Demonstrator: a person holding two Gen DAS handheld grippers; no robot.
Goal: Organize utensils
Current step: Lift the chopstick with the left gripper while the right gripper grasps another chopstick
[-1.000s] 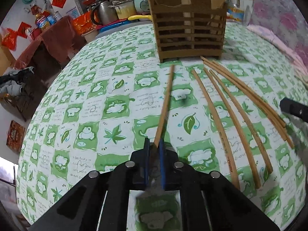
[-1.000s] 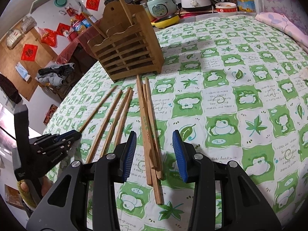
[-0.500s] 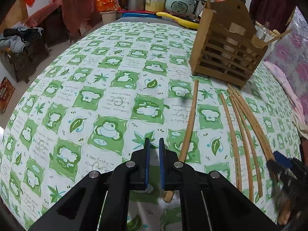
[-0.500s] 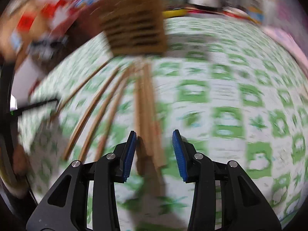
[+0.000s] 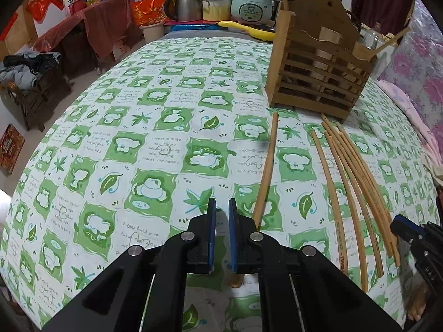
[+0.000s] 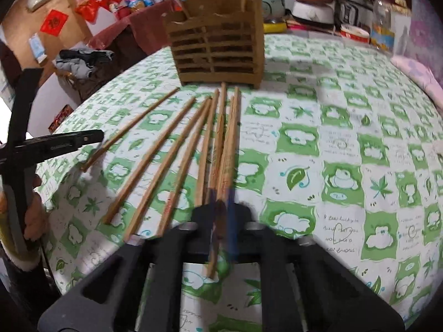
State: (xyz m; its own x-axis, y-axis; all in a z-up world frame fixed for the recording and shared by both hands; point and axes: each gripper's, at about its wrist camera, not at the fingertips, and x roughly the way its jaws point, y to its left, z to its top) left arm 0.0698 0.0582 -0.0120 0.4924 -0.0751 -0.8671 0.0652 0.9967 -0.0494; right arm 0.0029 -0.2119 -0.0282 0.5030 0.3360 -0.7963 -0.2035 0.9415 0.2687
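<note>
A slatted wooden utensil holder (image 5: 315, 77) (image 6: 218, 49) stands at the far side of the green-checked tablecloth (image 5: 155, 144), with a few sticks upright in it. In front of it, several wooden chopsticks (image 5: 349, 179) lie fanned out. My left gripper (image 5: 220, 207) is shut with only cloth showing in its narrow gap. One chopstick (image 5: 265, 166) (image 6: 130, 130) lies beside it and runs under its right finger. My right gripper (image 6: 221, 196) has its jaws closing tight on the near ends of the bunched chopsticks (image 6: 224, 138); the view is blurred there.
A kettle (image 5: 185, 2), a pot and a rice cooker (image 5: 252, 5) crowd the counter behind the table. Pink floral bedding (image 5: 415, 63) borders the right side. A red-draped table (image 5: 102, 25) and piled clothes stand at the left. A person's hand (image 6: 33, 213) holds the left gripper's handle.
The right jaws, open around the bunched chopsticks before, have shut on them. The chopstick that met the left fingertips now lies beside the right finger. Both views swung sideways.
</note>
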